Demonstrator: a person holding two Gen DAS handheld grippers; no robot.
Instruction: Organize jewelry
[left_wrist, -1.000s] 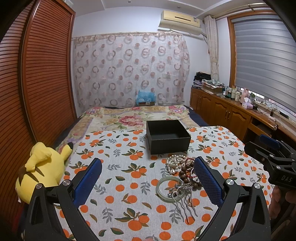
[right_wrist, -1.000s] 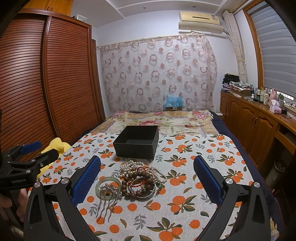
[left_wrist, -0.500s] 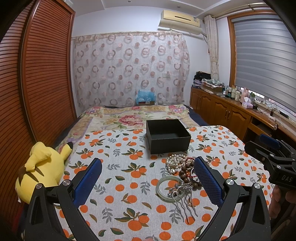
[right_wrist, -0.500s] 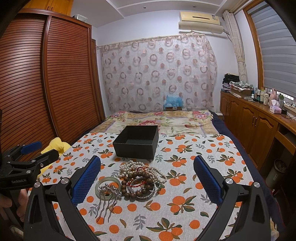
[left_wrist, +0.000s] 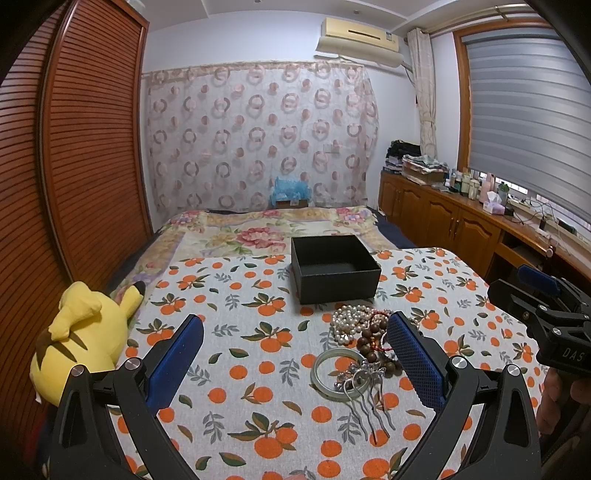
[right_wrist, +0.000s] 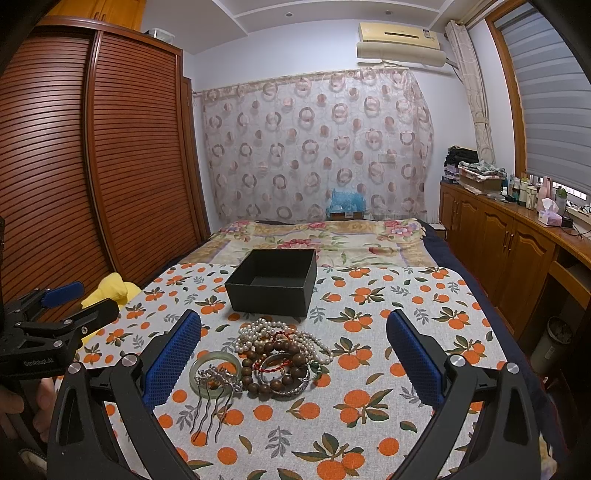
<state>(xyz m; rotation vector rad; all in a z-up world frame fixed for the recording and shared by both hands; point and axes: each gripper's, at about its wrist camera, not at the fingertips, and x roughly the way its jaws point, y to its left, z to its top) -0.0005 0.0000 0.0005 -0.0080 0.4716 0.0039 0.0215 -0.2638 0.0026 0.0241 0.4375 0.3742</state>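
Your left gripper is spread wide, nothing between the blue pads, hanging over the cloth to the left of the jewelry. Your right gripper is also spread wide and holds nothing; the jewelry pile sits on the cloth in the gap between its fingers as seen from the right wrist.

Pile contents, all touching or overlapping:
- pearls at the far edge, nearest the box
- wood beads in the middle, with a red cord and a silver bangle tangled in
- jade bangle flat on the left side
- silver comb lying across the jade bangle, teeth pointing toward you

Box is black, open, looks empty, upright on the cloth just beyond the pearls. Can't tell if pearls touch it.

A yellow plush lies at the cloth's left edge, well apart from the pile. In the left wrist view your right gripper shows at the right edge, clear of the jewelry.
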